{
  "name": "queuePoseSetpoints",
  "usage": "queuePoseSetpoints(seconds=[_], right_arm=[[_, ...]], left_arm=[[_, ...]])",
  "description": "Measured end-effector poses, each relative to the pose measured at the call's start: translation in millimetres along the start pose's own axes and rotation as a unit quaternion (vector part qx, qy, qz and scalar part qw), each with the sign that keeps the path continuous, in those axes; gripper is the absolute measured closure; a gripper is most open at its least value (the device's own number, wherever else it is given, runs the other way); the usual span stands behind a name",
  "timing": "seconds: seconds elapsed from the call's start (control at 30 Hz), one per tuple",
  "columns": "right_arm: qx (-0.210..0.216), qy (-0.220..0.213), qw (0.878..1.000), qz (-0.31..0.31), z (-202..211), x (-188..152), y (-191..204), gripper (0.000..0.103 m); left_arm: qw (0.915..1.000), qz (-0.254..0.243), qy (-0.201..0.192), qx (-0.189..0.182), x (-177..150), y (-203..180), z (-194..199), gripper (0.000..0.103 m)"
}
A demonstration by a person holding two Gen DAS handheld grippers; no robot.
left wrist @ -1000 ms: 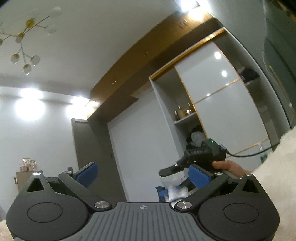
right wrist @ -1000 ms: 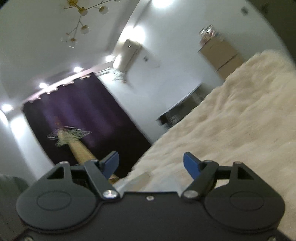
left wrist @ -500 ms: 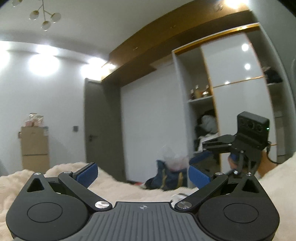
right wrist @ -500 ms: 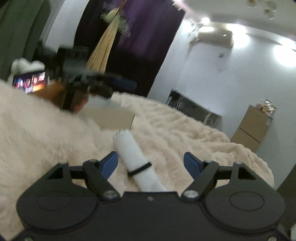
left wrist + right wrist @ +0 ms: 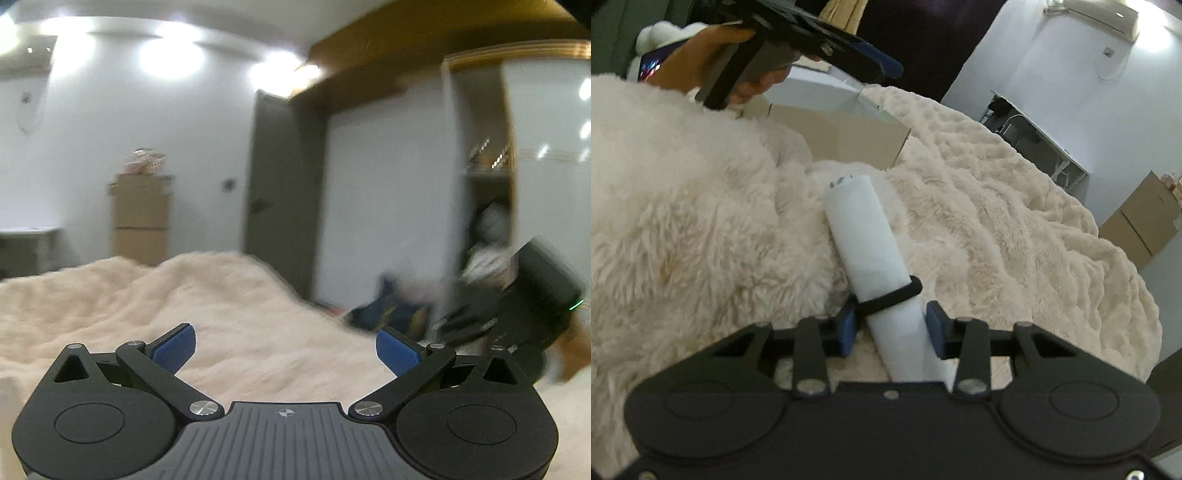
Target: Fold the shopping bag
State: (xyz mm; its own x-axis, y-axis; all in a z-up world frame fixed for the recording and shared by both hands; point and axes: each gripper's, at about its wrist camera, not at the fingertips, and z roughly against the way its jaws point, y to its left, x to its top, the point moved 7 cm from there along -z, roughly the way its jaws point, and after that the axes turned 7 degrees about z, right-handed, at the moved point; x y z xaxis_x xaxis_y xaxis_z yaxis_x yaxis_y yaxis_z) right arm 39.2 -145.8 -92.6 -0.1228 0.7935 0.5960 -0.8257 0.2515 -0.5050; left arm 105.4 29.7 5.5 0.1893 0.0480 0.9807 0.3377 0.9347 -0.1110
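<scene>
Cream fluffy bedding (image 5: 997, 206) carries the white rolled shopping bag (image 5: 871, 258), already bound by a black elastic band (image 5: 890, 293); folding seems finished. Right tool (image 5: 891, 326) is closing around it; left tool (image 5: 286, 347) is held open, empty.

Cream fluffy blanket-covered bed (image 5: 997, 221), two things on it.
White rolled shopping bag (image 5: 864, 229) with black band (image 5: 894, 293) lies near; cardboard box (image 5: 846, 140) sits beyond it, far left.

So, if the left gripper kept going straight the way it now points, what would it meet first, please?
Probably the fluffy cream blanket, which rises ahead of the open left gripper. Nothing lies between its fingers, though blur makes depth uncertain.
</scene>
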Motion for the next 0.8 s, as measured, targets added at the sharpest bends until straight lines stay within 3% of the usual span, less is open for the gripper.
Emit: queuePoseSetpoints(seconds=[0.1,0.27,0.43,0.67,0.8], right_arm=[[-0.002,0.002,1.000,0.002,-1.4,-1.5,-3.0,0.064],[0.006,0.009,1.000,-0.004,-5.2,-2.0,-9.6,0.071],[-0.027,-0.002,1.000,-0.008,5.2,13.3,-33.9,0.077],[-0.087,-0.036,0.995,-0.015,-0.7,73.6,-79.4,0.077],[-0.096,-0.073,0.992,-0.046,-25.6,122.6,-98.8,0.077]], left_arm=[[0.9951,-0.033,-0.021,0.091,0.6,1.5,0.1,0.000],[0.9949,-0.014,-0.012,0.099,5.2,9.0,-2.9,0.000],[0.9921,-0.019,-0.015,0.123,10.3,14.5,-4.9,0.000],[0.9907,0.006,-0.033,0.132,16.3,25.3,16.3,0.000],[0.9820,0.058,-0.058,0.170,30.7,71.2,56.6,0.000]])
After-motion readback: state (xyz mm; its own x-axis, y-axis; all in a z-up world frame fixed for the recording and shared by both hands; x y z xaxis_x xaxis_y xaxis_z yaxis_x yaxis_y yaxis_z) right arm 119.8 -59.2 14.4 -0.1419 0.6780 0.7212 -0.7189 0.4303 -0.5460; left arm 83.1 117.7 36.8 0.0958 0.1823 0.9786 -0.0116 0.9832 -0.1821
